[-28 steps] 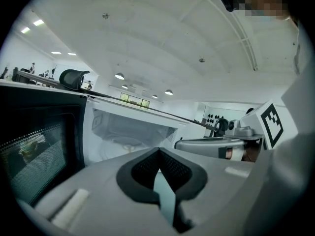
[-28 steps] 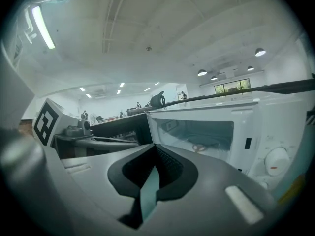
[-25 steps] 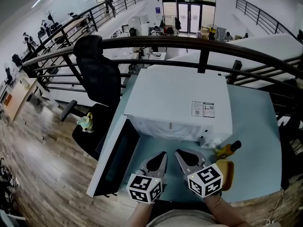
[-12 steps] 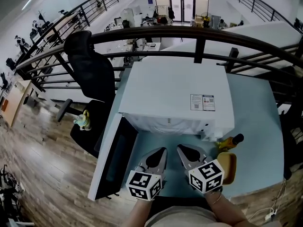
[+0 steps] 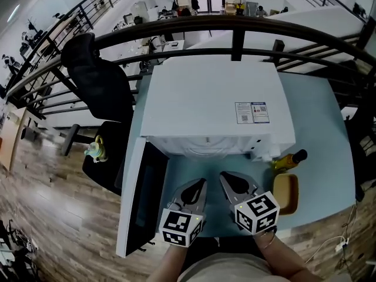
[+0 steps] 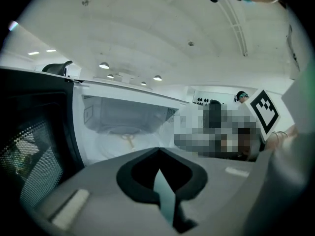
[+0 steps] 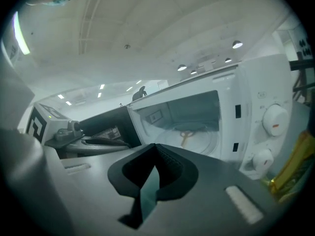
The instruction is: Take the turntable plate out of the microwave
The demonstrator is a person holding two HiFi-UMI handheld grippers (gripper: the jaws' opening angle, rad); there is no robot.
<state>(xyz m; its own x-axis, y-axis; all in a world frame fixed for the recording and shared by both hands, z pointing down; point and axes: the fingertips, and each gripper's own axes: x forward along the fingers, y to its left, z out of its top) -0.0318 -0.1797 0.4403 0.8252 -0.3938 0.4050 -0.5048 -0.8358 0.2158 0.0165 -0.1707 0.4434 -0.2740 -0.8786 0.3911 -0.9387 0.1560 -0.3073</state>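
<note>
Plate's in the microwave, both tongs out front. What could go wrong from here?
1. The turntable plate looks like smooth glass lying flat; the shut left tongs and right tongs may slip on its rim.
2. The open door stands close beside the left tongs; a bump is possible.
3. The bottle by the microwave's right front corner could get knocked.

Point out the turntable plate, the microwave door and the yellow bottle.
turntable plate (image 7: 204,139): right gripper view, glass surface
microwave door (image 5: 147,195): head view, dark window
yellow bottle (image 5: 283,162): head view, body
</note>
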